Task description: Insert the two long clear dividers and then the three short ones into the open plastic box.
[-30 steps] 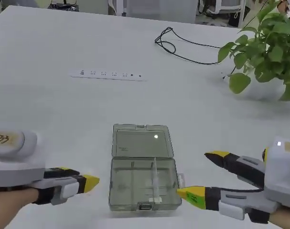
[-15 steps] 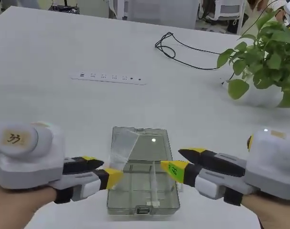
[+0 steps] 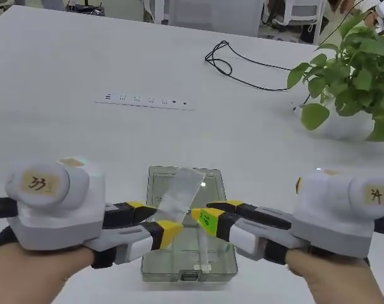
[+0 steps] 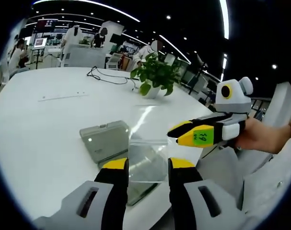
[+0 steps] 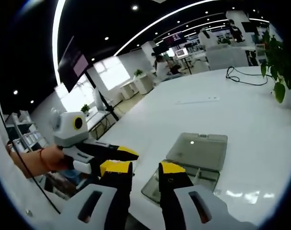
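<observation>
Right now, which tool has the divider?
The left tool: the clear divider sits between its jaws, above the box. The right tool has its jaws apart and empty, close beside it.

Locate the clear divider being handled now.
Head view, low centre: the clear divider is held by the left gripper above the open plastic box, the right gripper close on its right.

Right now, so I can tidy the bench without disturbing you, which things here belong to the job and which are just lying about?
Job: open plastic box; clear divider held in the left gripper; fitted divider standing in the box; right gripper alongside.
Lying about: power strip; black cable; potted plant.
</observation>
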Demonstrator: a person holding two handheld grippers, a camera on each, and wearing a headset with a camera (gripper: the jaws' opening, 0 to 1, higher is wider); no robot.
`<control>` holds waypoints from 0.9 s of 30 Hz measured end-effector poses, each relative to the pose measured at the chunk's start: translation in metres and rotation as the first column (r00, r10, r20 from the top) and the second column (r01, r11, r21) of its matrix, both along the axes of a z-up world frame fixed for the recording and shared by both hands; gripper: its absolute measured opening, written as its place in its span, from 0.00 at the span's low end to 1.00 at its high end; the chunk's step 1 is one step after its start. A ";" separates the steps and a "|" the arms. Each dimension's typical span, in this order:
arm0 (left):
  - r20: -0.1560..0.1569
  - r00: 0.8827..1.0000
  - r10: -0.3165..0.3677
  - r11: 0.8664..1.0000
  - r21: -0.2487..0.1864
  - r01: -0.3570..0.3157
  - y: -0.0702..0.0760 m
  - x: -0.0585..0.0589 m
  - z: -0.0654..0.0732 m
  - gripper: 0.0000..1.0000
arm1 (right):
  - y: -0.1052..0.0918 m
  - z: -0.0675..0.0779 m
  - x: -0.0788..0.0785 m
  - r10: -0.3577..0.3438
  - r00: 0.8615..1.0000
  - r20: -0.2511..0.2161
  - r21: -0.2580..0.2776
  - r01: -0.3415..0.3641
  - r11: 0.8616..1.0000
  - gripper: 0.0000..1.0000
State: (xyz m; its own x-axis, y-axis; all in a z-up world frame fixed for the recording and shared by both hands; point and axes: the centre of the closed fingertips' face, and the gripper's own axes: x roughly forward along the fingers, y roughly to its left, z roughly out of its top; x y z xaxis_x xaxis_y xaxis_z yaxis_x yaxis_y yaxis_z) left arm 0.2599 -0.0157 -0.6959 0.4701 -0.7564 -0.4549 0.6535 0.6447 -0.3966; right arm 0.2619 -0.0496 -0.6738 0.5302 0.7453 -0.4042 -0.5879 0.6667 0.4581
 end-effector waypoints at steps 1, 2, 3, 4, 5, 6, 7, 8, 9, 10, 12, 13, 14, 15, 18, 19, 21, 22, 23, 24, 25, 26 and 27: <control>0.002 1.000 -0.003 1.000 0.001 0.003 -0.001 0.000 0.000 0.31 | 0.001 -0.001 0.000 -0.001 1.000 -0.006 0.002 0.001 1.000 0.21; 0.008 1.000 -0.008 1.000 0.003 0.008 -0.002 0.000 0.001 0.31 | 0.002 -0.001 0.000 -0.002 1.000 -0.008 0.004 0.002 1.000 0.20; 0.011 1.000 -0.009 1.000 0.004 0.009 -0.002 0.000 0.001 0.31 | 0.003 -0.001 0.001 -0.005 1.000 -0.015 0.011 0.005 1.000 0.19; 0.013 1.000 -0.012 1.000 0.006 0.012 -0.003 0.001 0.001 0.31 | 0.004 -0.001 0.001 -0.008 1.000 -0.018 0.015 0.009 1.000 0.19; 0.015 1.000 -0.015 1.000 0.006 0.015 -0.003 0.001 0.002 0.31 | 0.005 -0.001 0.002 -0.015 1.000 -0.026 0.021 0.015 1.000 0.18; 0.017 1.000 -0.016 1.000 0.005 0.016 -0.004 0.000 0.003 0.31 | 0.005 -0.001 0.002 -0.017 0.999 -0.030 0.024 0.017 1.000 0.18; 0.017 1.000 -0.017 1.000 0.004 0.017 -0.005 0.000 0.003 0.31 | 0.007 -0.002 0.003 -0.018 0.999 -0.035 0.029 0.019 0.999 0.17; 0.018 1.000 -0.020 1.000 0.004 0.020 -0.006 0.000 0.004 0.31 | 0.007 -0.002 0.003 -0.019 0.999 -0.039 0.032 0.021 0.999 0.16; 0.021 1.000 -0.021 1.000 0.004 0.021 -0.006 0.000 0.004 0.31 | 0.009 -0.001 0.003 -0.022 0.999 -0.044 0.040 0.024 0.999 0.16; 0.022 1.000 -0.022 1.000 0.004 0.022 -0.006 0.000 0.005 0.31 | 0.010 -0.001 0.004 -0.023 0.999 -0.046 0.044 0.025 0.999 0.15; 0.026 0.999 -0.024 1.000 0.003 0.024 -0.007 0.000 0.006 0.31 | 0.012 -0.001 0.004 -0.026 0.998 -0.052 0.049 0.029 0.998 0.15; 0.028 0.999 -0.025 1.000 0.002 0.025 -0.007 0.001 0.006 0.31 | 0.013 -0.002 0.004 -0.028 0.998 -0.055 0.050 0.031 0.998 0.15; 0.030 0.999 -0.026 1.000 0.002 0.026 -0.007 0.001 0.006 0.31 | 0.013 -0.002 0.005 -0.032 0.998 -0.058 0.051 0.035 0.998 0.15; 0.030 0.999 -0.025 1.000 0.002 0.025 -0.007 0.001 0.006 0.31 | 0.014 -0.002 0.005 -0.034 0.998 -0.059 0.052 0.037 0.998 0.14; 0.030 0.999 -0.022 1.000 0.000 0.022 -0.007 0.002 0.006 0.31 | 0.014 -0.002 0.006 -0.046 0.997 -0.067 0.056 0.050 0.997 0.11; 0.031 0.999 -0.021 1.000 0.001 0.021 -0.007 0.002 0.006 0.31 | 0.013 -0.002 0.006 -0.050 0.997 -0.067 0.054 0.054 0.997 0.09; 0.032 0.999 -0.013 1.000 -0.003 0.013 -0.007 0.002 0.006 0.31 | 0.014 -0.001 0.007 -0.069 0.994 -0.080 0.062 0.074 0.995 0.08; 0.037 0.999 -0.007 1.000 -0.006 0.007 -0.007 0.003 0.007 0.30 | 0.014 -0.001 0.008 -0.072 0.994 -0.078 0.062 0.077 0.995 0.07; 0.040 0.999 -0.008 1.000 -0.011 0.008 -0.008 0.003 0.007 0.30 | 0.014 0.000 0.008 -0.085 0.992 -0.090 0.071 0.092 0.993 0.07; 0.037 0.999 -0.003 1.000 -0.014 0.003 -0.009 0.003 0.007 0.31 | 0.015 0.001 0.009 -0.084 0.993 -0.082 0.061 0.089 0.994 0.07; 0.036 0.999 -0.008 1.000 -0.017 0.009 -0.010 0.003 0.007 0.30 | 0.015 0.001 0.009 -0.083 0.994 -0.068 0.049 0.086 0.995 0.07; 0.038 0.999 -0.007 1.000 -0.007 0.007 -0.009 0.003 0.005 0.27 | 0.014 0.001 0.009 -0.084 0.994 -0.074 0.050 0.088 0.995 0.06; 0.041 0.999 -0.008 1.000 0.000 0.008 -0.008 0.003 0.004 0.26 | 0.014 0.001 0.009 -0.081 0.994 -0.079 0.052 0.086 0.995 0.06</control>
State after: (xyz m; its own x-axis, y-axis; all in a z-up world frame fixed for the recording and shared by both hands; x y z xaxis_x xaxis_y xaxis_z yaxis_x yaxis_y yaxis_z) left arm 0.2626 -0.0240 -0.6922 0.4826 -0.7600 -0.4353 0.6744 0.6396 -0.3690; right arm 0.2711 -0.0353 -0.6731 0.5607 0.7221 -0.4051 -0.4930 0.6843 0.5373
